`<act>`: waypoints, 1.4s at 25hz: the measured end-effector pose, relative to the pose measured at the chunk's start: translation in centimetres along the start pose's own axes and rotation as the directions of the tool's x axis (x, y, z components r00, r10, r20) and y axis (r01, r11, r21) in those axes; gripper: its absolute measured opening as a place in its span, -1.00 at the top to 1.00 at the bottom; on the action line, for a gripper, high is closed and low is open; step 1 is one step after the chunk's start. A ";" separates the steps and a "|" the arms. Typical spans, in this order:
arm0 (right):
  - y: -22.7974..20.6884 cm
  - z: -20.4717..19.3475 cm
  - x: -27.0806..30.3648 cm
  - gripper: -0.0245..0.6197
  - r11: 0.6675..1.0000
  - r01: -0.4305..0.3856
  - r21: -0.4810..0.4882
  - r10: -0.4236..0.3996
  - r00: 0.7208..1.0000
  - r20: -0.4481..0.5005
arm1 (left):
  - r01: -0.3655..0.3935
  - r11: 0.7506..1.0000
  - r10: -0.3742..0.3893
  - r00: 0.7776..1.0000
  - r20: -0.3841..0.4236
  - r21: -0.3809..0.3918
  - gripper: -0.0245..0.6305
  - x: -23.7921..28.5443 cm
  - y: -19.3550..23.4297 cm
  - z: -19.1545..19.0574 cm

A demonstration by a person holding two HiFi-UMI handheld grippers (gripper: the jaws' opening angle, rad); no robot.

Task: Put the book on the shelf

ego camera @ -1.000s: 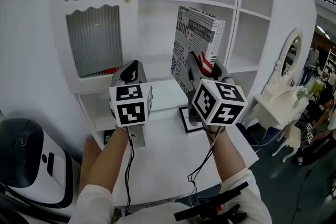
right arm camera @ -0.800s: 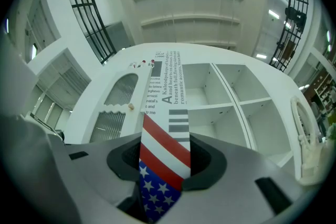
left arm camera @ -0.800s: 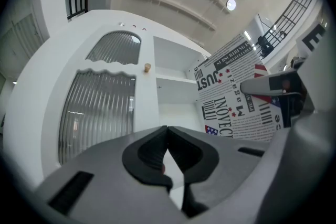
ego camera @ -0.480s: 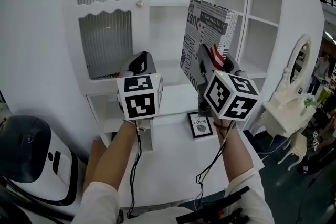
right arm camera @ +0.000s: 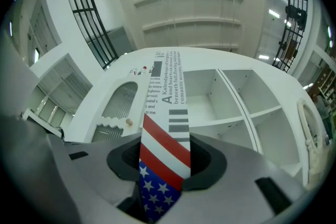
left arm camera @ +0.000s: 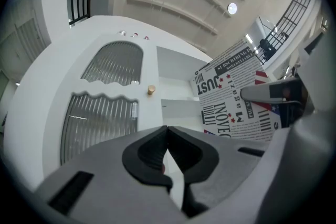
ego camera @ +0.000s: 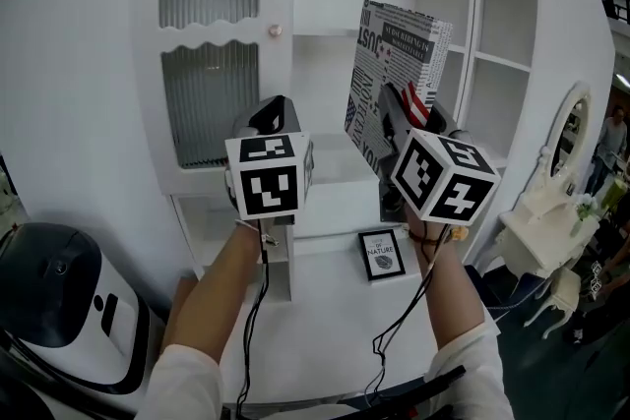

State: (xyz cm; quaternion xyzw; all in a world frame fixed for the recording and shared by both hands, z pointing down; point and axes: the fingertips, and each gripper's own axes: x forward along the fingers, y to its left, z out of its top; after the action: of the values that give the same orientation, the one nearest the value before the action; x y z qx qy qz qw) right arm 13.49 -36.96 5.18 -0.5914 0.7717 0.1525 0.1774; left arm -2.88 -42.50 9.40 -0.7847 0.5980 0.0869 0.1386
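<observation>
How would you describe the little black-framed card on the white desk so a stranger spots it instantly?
Find the tall white shelf cabinet; at its foot is a white desk. On it, just below the right hand-held gripper in the head view, sits a small card. Its black frame and small size set it apart from the large newsprint-patterned book held above.

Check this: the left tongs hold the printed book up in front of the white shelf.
Wrong side: the right tongs hold the printed book up in front of the white shelf, as the right gripper view shows. The left tongs are shut on nothing.
</observation>
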 end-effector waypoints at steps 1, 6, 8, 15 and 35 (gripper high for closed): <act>0.0 0.2 0.2 0.40 1.000 -0.001 -0.002 0.001 1.000 -0.001 | -0.004 1.000 0.004 1.000 0.004 0.007 0.90 0.1 0.1 0.4; -0.2 1.9 0.9 0.40 1.000 0.003 -0.029 -0.003 1.000 0.005 | -0.022 0.999 0.021 0.999 0.029 0.043 0.90 0.2 0.7 2.6; -0.1 2.6 1.0 0.40 0.999 0.002 -0.040 -0.001 1.000 0.008 | -0.028 0.998 0.026 0.999 0.038 0.053 0.90 0.1 1.0 3.2; 0.7 6.0 1.4 0.40 0.997 -0.006 -0.072 0.009 0.999 0.043 | -0.038 0.998 0.036 0.998 0.054 0.044 0.90 0.4 2.5 5.0; 4.4 14.4 3.6 0.39 0.990 -0.024 -0.136 0.037 0.995 0.095 | -0.054 0.994 0.042 0.992 0.117 0.100 0.90 0.1 3.8 10.7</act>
State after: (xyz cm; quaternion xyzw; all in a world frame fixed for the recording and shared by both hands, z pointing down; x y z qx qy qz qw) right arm 9.74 -32.57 -9.15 -0.5821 0.7590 0.2356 0.1721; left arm -6.20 -40.07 -1.21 -0.7557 0.6114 0.1042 0.2107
